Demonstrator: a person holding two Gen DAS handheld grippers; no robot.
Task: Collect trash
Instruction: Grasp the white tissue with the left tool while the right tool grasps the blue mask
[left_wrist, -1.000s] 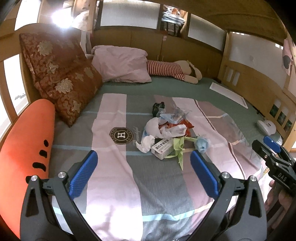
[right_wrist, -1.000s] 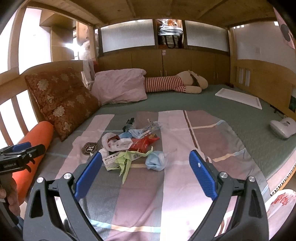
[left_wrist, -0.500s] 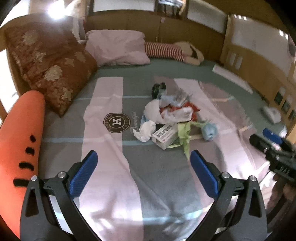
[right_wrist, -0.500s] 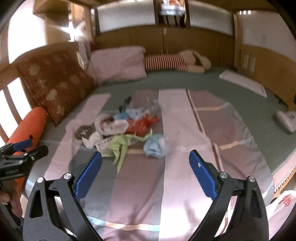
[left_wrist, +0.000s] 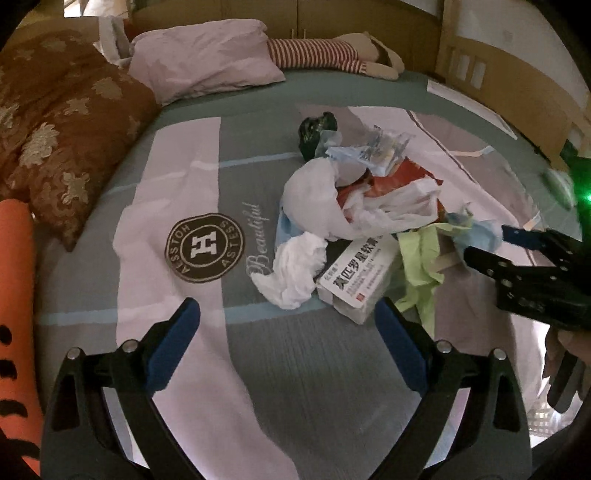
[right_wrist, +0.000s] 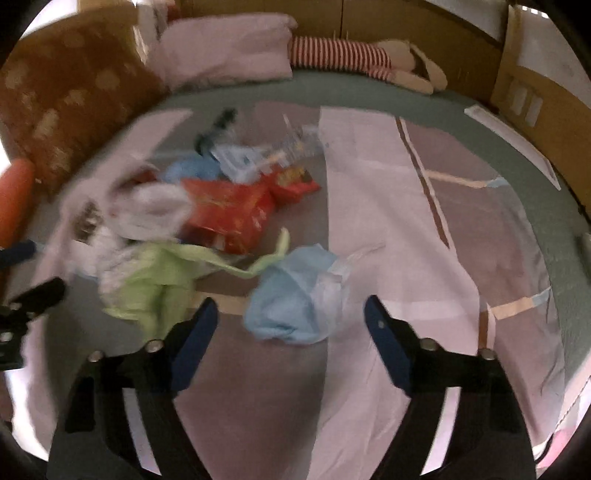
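A pile of trash lies mid-bed on the striped bedspread (left_wrist: 177, 184): a white tissue (left_wrist: 295, 266), a white medicine box (left_wrist: 358, 273), a white plastic bag (left_wrist: 321, 199), a red snack wrapper (right_wrist: 229, 210), a pale green rag (right_wrist: 159, 280) and a crumpled blue wad (right_wrist: 291, 295). My left gripper (left_wrist: 286, 317) is open, just short of the tissue and the box. My right gripper (right_wrist: 290, 310) has its jaws closing, and the blue wad sits just ahead between the fingertips, untouched by the pads. The right wrist view is motion-blurred.
A brown floral cushion (left_wrist: 62, 140) and an orange bolster (left_wrist: 14, 295) line the left side. A pink pillow (left_wrist: 207, 55) and a striped plush toy (left_wrist: 325, 55) lie at the head. Wooden panels (left_wrist: 517, 74) wall the right, with a flat white board (right_wrist: 517, 144) beside them.
Both grippers have dropped and moved in toward the pile, which now looks much larger. The right gripper's jaws have narrowed. The left jaws keep their width.
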